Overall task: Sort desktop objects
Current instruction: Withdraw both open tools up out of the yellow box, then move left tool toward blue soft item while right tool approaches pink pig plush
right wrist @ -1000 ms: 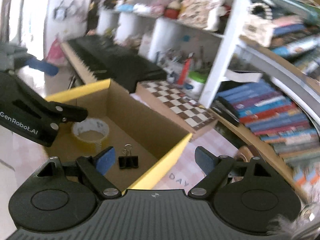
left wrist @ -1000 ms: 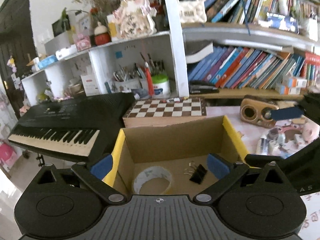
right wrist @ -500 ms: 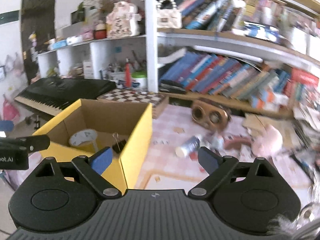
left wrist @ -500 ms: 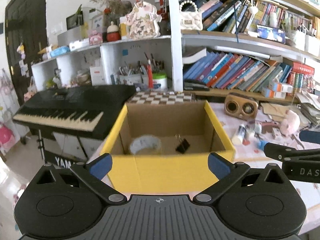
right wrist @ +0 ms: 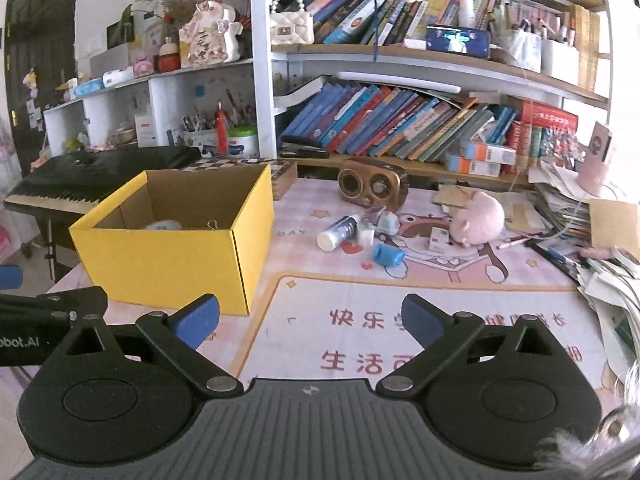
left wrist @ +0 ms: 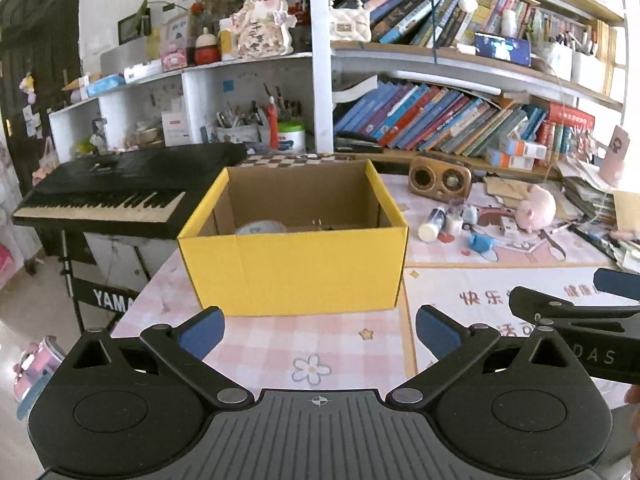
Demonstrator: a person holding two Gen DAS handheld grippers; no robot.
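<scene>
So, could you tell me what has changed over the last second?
Both grippers, left and right, pulled back from over the yellow box to in front of it, open and empty throughout. The tape roll and binder clip stayed inside the box.

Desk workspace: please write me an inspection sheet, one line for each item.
Surface: pink checked desk mat with printed characters.
Job's things: yellow cardboard box open, holding a tape roll and a binder clip; glue stick, blue cap-like piece and pink plush pig lie on the mat.
Clutter: paper piles at the right edge; wooden radio.
Grippers: left gripper and right gripper both open, empty.
Cables: thin white cord at the right side.
Surroundings: bookshelf, Yamaha keyboard, chessboard.
</scene>
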